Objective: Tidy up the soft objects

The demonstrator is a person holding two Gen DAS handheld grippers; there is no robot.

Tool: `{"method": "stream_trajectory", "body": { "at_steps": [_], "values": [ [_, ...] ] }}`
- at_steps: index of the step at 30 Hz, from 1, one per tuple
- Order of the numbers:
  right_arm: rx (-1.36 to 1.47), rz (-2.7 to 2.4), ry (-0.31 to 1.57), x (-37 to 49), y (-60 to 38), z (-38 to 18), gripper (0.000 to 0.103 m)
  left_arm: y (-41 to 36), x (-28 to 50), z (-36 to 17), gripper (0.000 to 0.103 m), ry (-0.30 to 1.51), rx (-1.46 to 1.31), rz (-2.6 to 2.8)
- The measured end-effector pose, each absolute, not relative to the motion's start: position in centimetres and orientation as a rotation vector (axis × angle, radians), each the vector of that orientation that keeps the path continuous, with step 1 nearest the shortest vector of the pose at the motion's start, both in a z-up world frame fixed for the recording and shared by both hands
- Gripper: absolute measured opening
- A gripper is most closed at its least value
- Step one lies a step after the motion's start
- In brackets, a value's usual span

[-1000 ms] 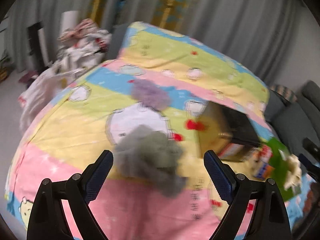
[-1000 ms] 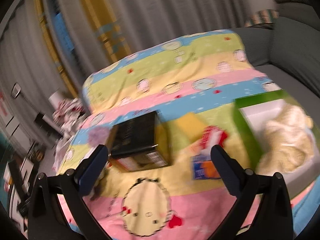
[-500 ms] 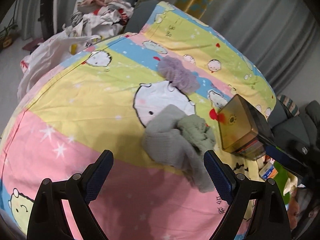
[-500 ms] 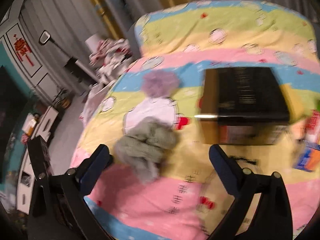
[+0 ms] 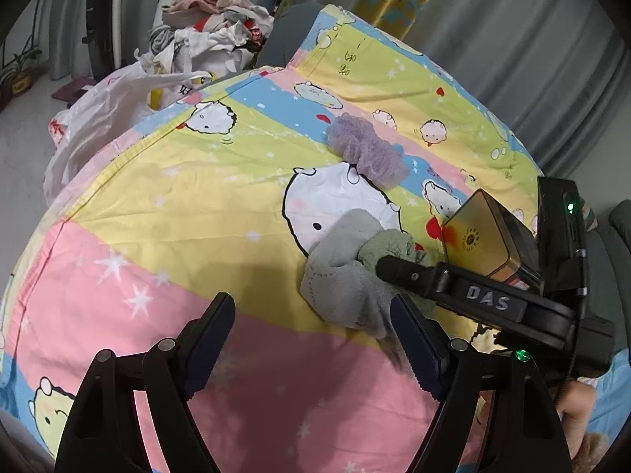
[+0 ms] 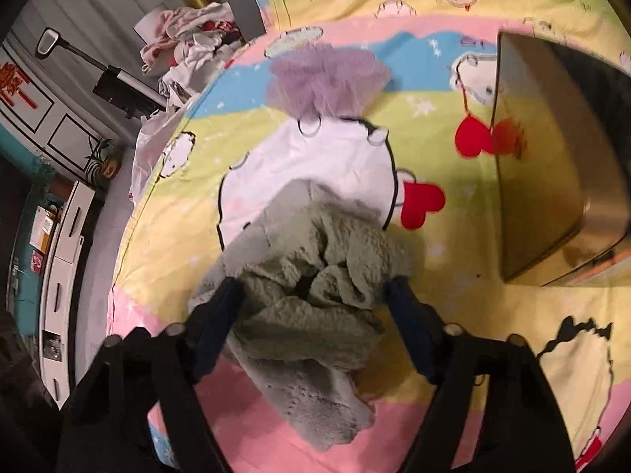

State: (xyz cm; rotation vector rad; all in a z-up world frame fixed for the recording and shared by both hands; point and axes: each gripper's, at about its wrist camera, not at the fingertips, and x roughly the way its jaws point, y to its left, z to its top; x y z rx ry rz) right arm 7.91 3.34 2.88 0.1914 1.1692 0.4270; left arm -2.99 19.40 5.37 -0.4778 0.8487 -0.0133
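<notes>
A crumpled grey-green cloth [image 6: 311, 299] lies on the striped cartoon bedsheet [image 6: 473, 307]. My right gripper [image 6: 313, 287] points down over it, its jaws closing, and the cloth is bunched between both fingertips, which touch its sides. In the left wrist view the same cloth [image 5: 343, 272] lies just ahead, with a right gripper finger [image 5: 388, 268] resting on it. My left gripper [image 5: 311, 301] hovers over the pink stripe with its jaws closing on nothing. A purple mesh pouf [image 5: 366, 149] lies farther back on the sheet.
A gold and black box [image 5: 485, 236] stands on the bed right of the cloth, close to the right gripper. Beyond the bed's far corner are a heap of clothes [image 5: 217, 19] and a white plastic bag [image 5: 110, 98]. Grey curtains hang behind.
The right gripper swung left from the box to the grey-green cloth, dropped onto it and narrowed its jaws around it. The left gripper moved closer to the bed and its jaws narrowed slightly.
</notes>
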Motion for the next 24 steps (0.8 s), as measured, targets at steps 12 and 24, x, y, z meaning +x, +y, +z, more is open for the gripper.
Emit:
{"method": "stream_trajectory", "body": {
  "at_steps": [12,24],
  "values": [
    [0.200,0.428,0.997,3.7,-2.0,7.9,0.013,18.2,-3.0,5.4,0.082,0.857,-0.456,-0.031],
    [0.079,0.298,1.028,-0.6,-7.5,6.6,0.017,14.4,-3.6,5.9,0.082,0.854,-0.398,-0.088]
  ]
}}
